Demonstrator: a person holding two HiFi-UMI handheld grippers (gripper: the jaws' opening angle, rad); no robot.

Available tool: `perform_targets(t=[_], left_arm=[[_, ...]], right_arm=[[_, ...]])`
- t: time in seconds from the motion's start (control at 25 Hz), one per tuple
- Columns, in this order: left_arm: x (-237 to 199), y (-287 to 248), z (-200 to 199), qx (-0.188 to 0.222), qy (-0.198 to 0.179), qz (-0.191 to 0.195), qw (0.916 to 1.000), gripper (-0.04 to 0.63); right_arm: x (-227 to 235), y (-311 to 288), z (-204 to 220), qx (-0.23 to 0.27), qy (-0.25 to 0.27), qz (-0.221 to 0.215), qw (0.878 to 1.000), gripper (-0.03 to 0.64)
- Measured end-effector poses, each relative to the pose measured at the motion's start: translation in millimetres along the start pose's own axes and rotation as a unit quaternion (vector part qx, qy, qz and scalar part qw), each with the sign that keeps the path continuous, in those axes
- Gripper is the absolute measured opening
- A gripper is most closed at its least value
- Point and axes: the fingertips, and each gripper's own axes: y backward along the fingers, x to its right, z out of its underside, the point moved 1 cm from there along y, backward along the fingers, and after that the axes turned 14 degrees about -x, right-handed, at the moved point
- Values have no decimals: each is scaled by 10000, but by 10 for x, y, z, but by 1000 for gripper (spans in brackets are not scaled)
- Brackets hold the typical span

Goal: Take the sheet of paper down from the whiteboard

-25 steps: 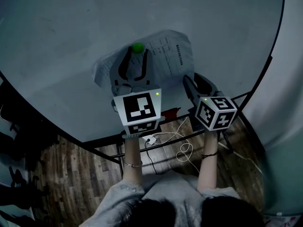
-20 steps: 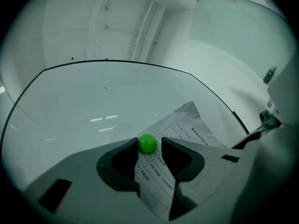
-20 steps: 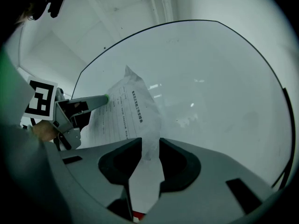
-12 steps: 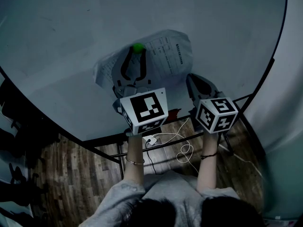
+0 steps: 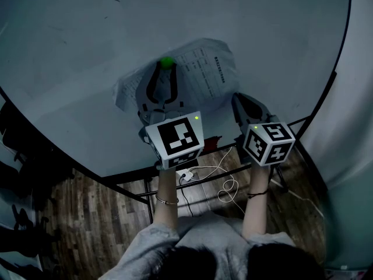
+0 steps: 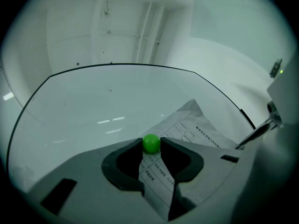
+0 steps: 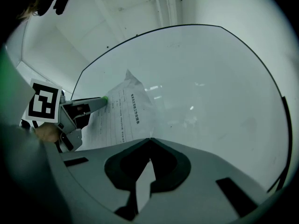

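Observation:
A printed sheet of paper (image 5: 204, 69) hangs on the whiteboard (image 5: 87, 51), pinned by a round green magnet (image 5: 168, 62). My left gripper (image 5: 168, 65) reaches up over the sheet. Its jaws are closing and both tips touch the magnet (image 6: 151, 143), one on each side. My right gripper (image 5: 235, 97) is at the sheet's lower right corner, shut with the paper's edge pinched between its tips. In the right gripper view the paper (image 7: 124, 111) runs down to the closed jaws of the right gripper (image 7: 149, 139).
The whiteboard's dark frame (image 5: 326, 92) curves down the right. Below it are the stand's bars, a white power strip (image 5: 185, 172) with coiled cables, and wooden floor (image 5: 99, 214). A pale wall (image 5: 349, 156) lies to the right.
The right gripper's jaws have shut on the paper's corner. The left gripper has rolled slightly and its jaws have narrowed onto the green magnet. Neither hand has shifted place.

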Motion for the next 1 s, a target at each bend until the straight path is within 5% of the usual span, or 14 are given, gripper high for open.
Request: perform_targets(t=[1.0], left_arm=[[-59,42,0,-86,130,-44,9999,126]], right_arm=[[-113,-108,286,-624,-447,-174,9969,0]])
